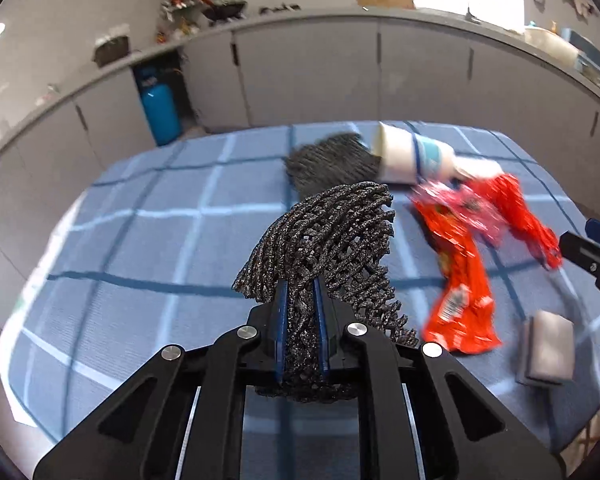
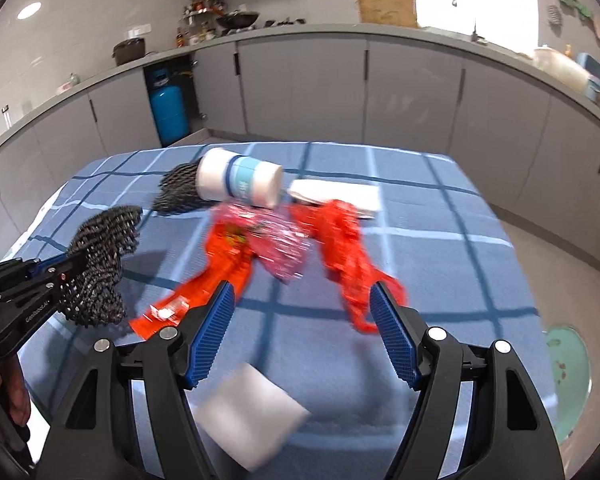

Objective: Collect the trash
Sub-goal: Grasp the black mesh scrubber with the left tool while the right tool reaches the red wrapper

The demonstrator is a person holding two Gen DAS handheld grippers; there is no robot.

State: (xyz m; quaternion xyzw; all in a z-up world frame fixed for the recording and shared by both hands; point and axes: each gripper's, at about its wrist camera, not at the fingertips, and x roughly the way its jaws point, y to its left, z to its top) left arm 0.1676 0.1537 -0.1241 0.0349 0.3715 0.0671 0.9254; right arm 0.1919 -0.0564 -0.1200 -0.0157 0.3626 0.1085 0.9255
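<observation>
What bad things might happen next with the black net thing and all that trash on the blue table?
1. The black mesh is pinched only at one edge by the left tongs; most of it flops free, so it might slip out or snag.
2. The paper cup lies on its side and could roll off the table if bumped.
3. The open right tongs hover over the white sponge, close to the red wrappers, and may grab the wrong thing.

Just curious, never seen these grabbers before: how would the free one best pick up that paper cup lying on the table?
The paper cup lies on its side, open mouth toward the black mesh. The open right gripper would probably do best coming from above and closing across the round wall near the middle. The cup looks wide, so pinching the rim at the mouth might suit better.
</observation>
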